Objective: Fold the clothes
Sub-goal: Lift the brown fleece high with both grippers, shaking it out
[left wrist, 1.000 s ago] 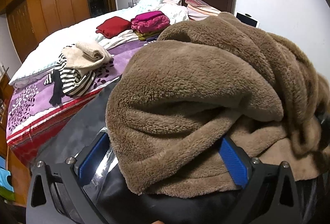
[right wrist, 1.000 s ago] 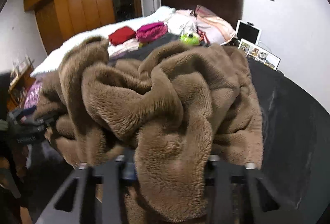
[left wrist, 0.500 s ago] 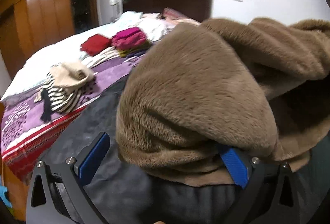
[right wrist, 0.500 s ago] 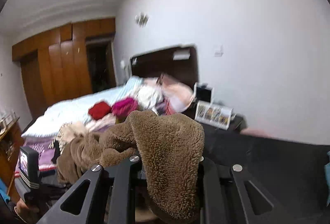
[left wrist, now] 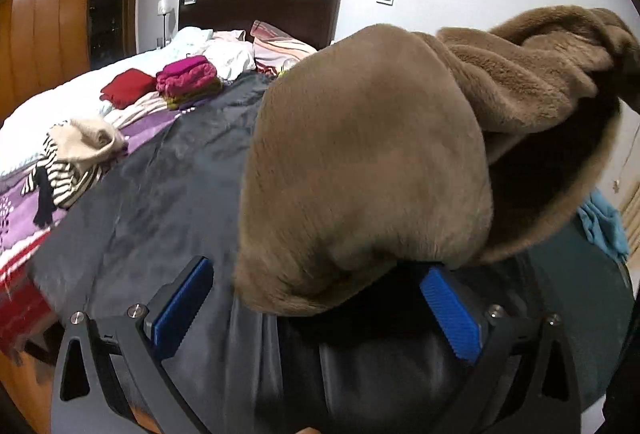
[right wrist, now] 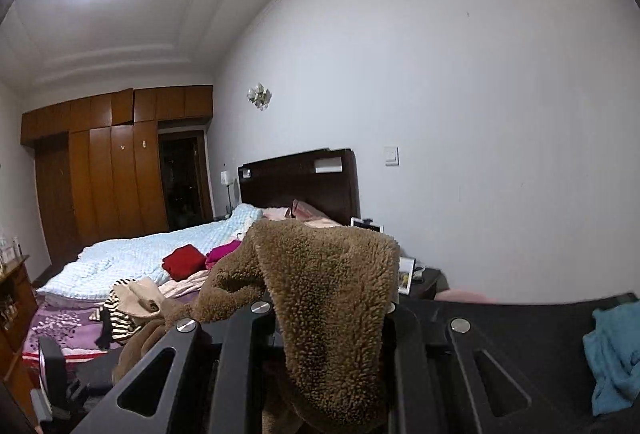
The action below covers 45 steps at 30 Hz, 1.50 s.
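Observation:
A brown fleece garment (left wrist: 368, 162) hangs in the air above a dark grey sheet (left wrist: 160, 202). My right gripper (right wrist: 328, 338) is shut on one edge of the fleece garment (right wrist: 332, 282) and holds it high. My left gripper (left wrist: 316, 298) is open, its blue pads (left wrist: 452, 318) wide apart below the hanging fleece, which drapes over the right finger without being pinched.
A striped and cream clothes pile (left wrist: 76, 154) lies on the purple bedspread at left. Folded red (left wrist: 128, 88) and magenta (left wrist: 188, 76) clothes lie farther up the bed. A teal cloth (right wrist: 612, 354) lies at right on the dark sheet. The headboard (left wrist: 260, 6) and wardrobe stand behind.
My right gripper has lifted the fleece high and tilted upward. The fleece has risen off the dark sheet and out from between my left gripper's pads.

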### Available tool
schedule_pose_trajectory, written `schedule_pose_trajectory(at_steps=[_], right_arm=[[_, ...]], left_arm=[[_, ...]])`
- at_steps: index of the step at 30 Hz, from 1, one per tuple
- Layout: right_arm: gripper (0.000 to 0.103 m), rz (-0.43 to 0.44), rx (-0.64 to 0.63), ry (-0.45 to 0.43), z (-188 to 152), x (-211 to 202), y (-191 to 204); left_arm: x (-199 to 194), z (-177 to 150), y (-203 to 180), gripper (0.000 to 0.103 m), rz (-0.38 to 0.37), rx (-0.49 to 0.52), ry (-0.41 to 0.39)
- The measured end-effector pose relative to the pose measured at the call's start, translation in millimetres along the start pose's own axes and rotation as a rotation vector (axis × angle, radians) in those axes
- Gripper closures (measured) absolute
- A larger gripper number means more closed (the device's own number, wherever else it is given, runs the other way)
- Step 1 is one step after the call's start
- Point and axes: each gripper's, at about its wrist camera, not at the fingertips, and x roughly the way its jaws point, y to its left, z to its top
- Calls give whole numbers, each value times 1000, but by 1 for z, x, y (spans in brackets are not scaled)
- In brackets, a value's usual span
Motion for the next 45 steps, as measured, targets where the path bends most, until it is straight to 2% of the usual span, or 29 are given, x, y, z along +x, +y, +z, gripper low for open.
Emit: schedule_pose_trajectory(at_steps=[5,9,13,18,20,21,23,24,25,26,28,32,36,38,42,45], right_arm=[[84,17,26,16,-14,1,-6],[84,53,27,3,-19,1,-1],[84,81,23,-4,-19,-3,3],[84,101,41,-4,-19,-6,0],[84,101,47,-8,-18,-8,-3],[84,92,52,-14,-18,-8,-6],[84,73,62,-27,-16,-9,-12],[84,63,74,-30,-16,-9,-16],[84,54,86,-32,-15,-9,-20],[84,50,101,-29,-15,-9,-25],[84,51,117,-15,-14,-5,-31],[84,83,130,16,-16,6,-37],[83,126,144,49,-18,16,-42],[83,148,151,66,-18,22,-45],[83,185,175,83,-19,27,-50],[82,200,170,72,-16,25,-50]], left_arm=[[-20,-15,-13,0,-18,-43,-3],[-25,-12,-35,0,-66,-47,-12],[-14,-2,-51,0,-89,-75,11],[15,12,-53,0,82,-115,61],[30,12,-45,10,96,-150,99],[35,10,-41,20,87,-166,114],[43,8,-32,47,75,-194,140],[46,6,-28,64,75,-206,150],[44,9,-22,74,83,-220,136],[41,12,-17,79,93,-235,119],[18,29,-6,84,153,-244,22],[-55,78,8,84,236,-240,-226],[-123,124,-2,85,285,-170,-429],[-150,138,-9,85,286,-141,-494],[-176,164,-17,85,284,-97,-567],[-187,172,-22,85,281,-78,-577]])
